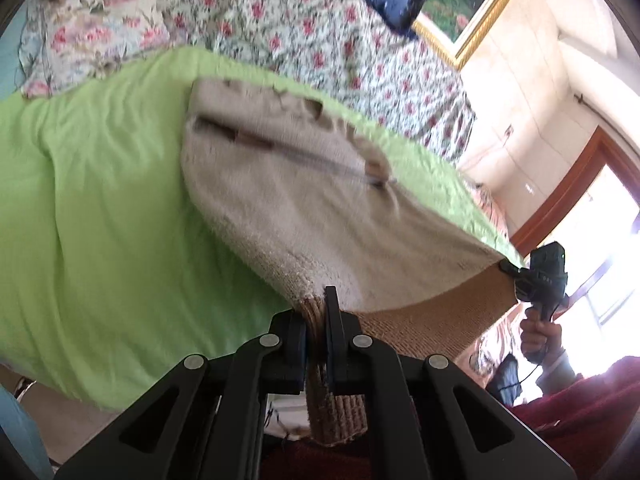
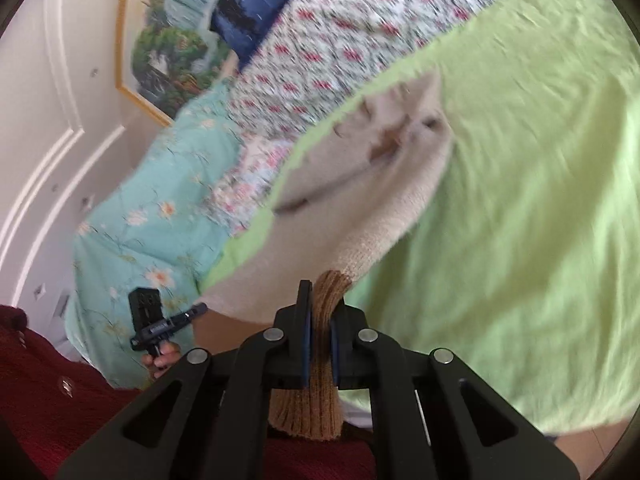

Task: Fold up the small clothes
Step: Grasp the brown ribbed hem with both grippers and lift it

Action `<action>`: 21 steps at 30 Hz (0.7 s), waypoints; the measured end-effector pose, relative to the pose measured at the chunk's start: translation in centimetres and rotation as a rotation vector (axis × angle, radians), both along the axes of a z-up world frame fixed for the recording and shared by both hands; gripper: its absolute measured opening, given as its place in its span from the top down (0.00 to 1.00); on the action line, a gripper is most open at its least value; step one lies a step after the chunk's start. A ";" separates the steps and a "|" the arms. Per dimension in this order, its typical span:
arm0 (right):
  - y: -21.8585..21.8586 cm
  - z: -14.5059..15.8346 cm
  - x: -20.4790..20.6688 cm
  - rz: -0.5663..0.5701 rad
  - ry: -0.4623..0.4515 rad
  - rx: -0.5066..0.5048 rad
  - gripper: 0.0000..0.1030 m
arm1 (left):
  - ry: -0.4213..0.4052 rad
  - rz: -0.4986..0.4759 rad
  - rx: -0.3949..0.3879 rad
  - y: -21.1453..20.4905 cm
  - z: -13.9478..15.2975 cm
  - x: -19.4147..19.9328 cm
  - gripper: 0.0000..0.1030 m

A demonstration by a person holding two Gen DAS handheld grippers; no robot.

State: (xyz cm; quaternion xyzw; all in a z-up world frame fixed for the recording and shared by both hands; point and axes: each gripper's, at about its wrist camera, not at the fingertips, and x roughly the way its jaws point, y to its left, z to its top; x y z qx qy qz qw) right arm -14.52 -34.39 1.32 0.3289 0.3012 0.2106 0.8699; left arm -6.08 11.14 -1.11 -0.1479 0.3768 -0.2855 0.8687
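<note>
Cream knit sweater – ribbed tan hem pinched in both jaws – over smooth green sheet.

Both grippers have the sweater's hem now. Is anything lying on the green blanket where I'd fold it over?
Nothing visible. The left gripper and right gripper pinch the brown hem of the cream sweater, and the green blanket around it looks bare.

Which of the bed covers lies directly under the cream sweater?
The plain green blanket: the cream sweater rests on it. The pink-flowered quilt lies behind it, and the turquoise floral cover lies off to the side.
</note>
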 end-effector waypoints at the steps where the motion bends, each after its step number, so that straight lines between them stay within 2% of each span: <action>1: -0.1 0.5 0.4 -0.006 -0.008 -0.004 0.92 | -0.009 0.007 -0.015 0.0 0.5 0.6 0.95; 7: -1.0 4.0 6.6 -0.071 -0.075 -0.002 0.92 | -0.110 0.060 -0.062 -0.6 4.5 7.0 0.95; 12: -2.2 6.4 16.0 -0.149 -0.063 -0.062 0.92 | -0.161 0.137 -0.060 -1.1 7.6 14.9 0.95; 16: -2.8 7.0 23.0 -0.180 -0.021 -0.127 0.92 | -0.140 0.169 -0.050 -2.0 8.6 21.9 0.95; 18: -3.0 6.6 26.8 -0.207 0.019 -0.199 0.92 | -0.108 0.185 -0.042 -2.3 8.2 25.3 0.95; 21: -4.1 4.9 31.3 -0.225 0.074 -0.195 0.92 | -0.071 0.206 -0.019 -2.7 6.8 29.7 0.95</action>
